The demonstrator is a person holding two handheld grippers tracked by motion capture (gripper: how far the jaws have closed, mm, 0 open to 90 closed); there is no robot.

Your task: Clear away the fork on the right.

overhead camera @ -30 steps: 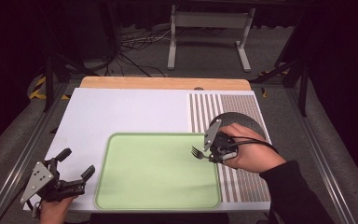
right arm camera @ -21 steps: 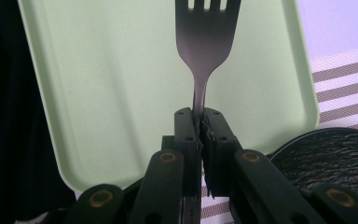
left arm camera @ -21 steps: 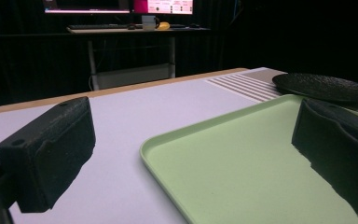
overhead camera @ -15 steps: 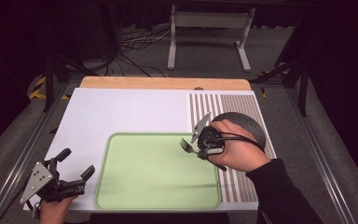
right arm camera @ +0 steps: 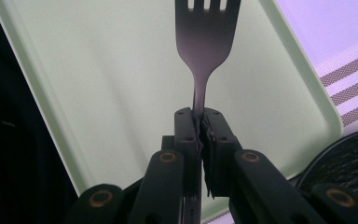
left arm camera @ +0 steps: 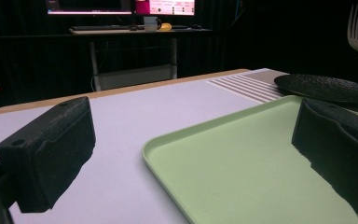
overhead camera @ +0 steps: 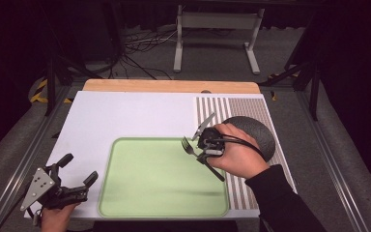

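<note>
Right hand-held gripper (overhead camera: 199, 149) is clamped on a fork (overhead camera: 188, 146), its jaws pressed together around the fork's neck, with the handle running back under the person's right hand (overhead camera: 239, 154). In the right gripper view, the fork (right arm camera: 206, 32) points straight out from the closed jaws, tines forward, above the pale green tray (right arm camera: 98, 84).

Judging by how things lie, the fork is already picked up and is being carried from the side of the dark round plate (overhead camera: 256, 133) toward the tray (overhead camera: 145, 188). It hangs in the air over the tray's right part, near its far right corner, touching nothing. What seems left is to lower it onto the tray and let go.

The right forearm, in a dark sleeve, enters from the bottom right of the high view and reaches forward and left. The wrist holds the fork roughly level, tines toward the tray's middle.

Left hand-held gripper (overhead camera: 72, 171) rests low at the near left corner of the white tabletop (overhead camera: 125, 116), just beside the tray's left edge. Its jaws stand wide apart and hold nothing; in the left gripper view the tray (left arm camera: 242, 158) lies between and beyond them.
</note>
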